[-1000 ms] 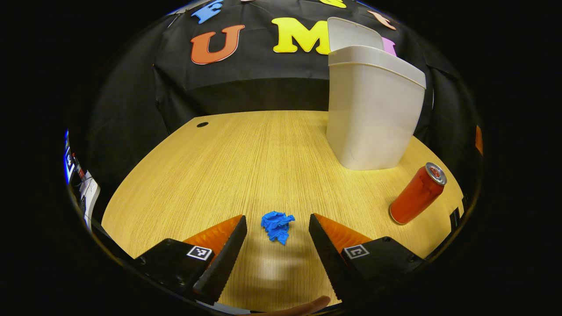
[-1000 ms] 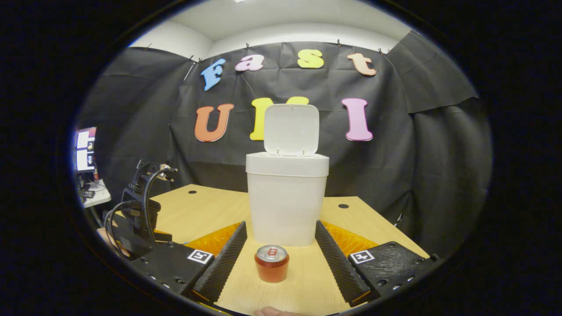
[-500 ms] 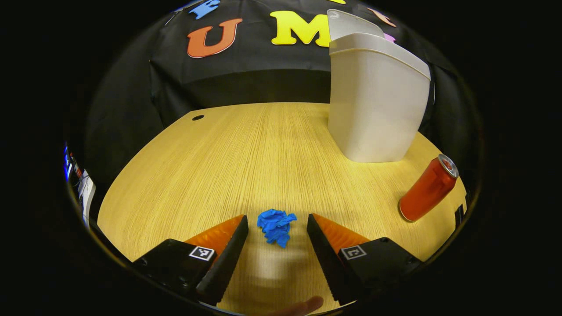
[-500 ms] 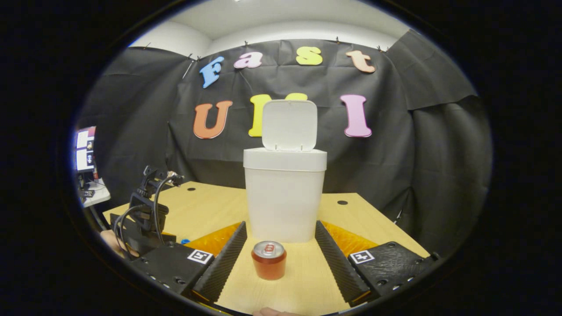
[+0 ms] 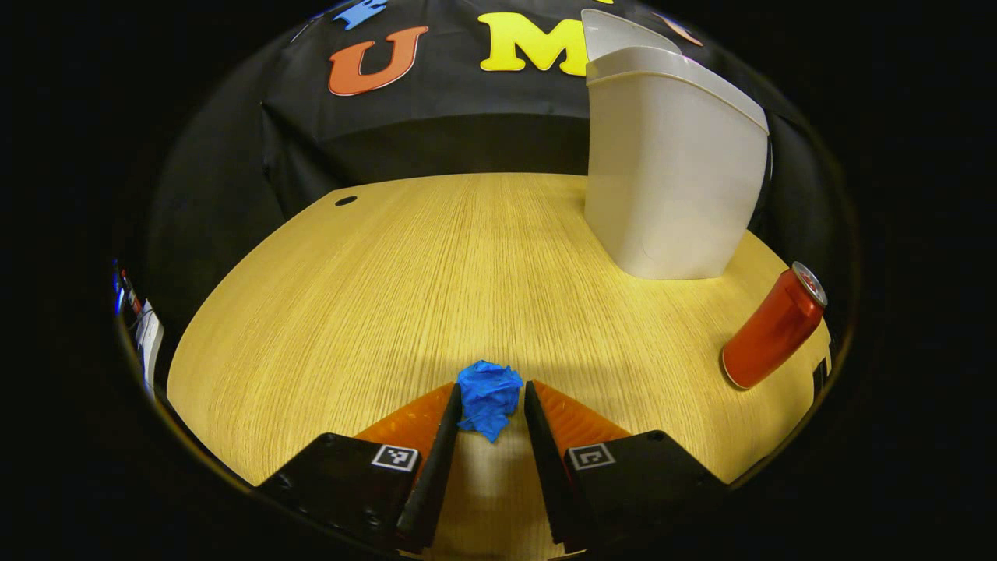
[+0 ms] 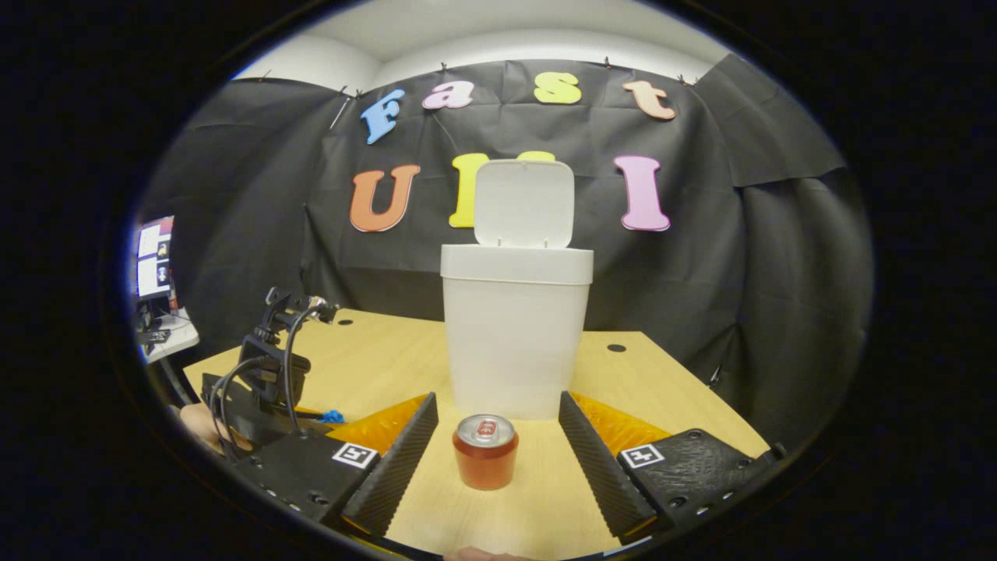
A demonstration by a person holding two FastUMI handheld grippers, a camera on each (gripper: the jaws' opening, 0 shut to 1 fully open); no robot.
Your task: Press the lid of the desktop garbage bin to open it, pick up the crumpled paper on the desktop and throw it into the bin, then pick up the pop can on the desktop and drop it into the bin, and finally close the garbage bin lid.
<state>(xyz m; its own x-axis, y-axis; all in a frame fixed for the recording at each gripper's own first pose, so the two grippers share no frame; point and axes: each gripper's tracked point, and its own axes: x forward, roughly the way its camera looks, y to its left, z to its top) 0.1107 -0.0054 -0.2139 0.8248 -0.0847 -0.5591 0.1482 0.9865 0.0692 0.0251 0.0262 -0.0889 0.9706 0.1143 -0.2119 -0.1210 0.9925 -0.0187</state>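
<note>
Left gripper (image 5: 489,405): its 2 fingers were closed in on the crumpled paper (image 5: 487,396), one pressing each side, down at the table (image 5: 436,273).
Crumpled paper: blue wad, pinched between the fingertips, low over the wood near the table's front edge; whether it touched the table could not be told.
Right gripper (image 6: 498,436): fingers spread wide, gripping nothing, the pop can (image 6: 485,450) standing between them without touching either.
Pop can: red, upright on the table, in front of the garbage bin (image 6: 516,327); in the left gripper view it stood off to the right (image 5: 773,327).
Garbage bin: white, on the table behind the can, its lid (image 6: 523,202) raised and standing upright at the back.
Other items: the left gripper's body and cables (image 6: 269,374) seen at left of the right gripper view, with a hand behind it.
</note>
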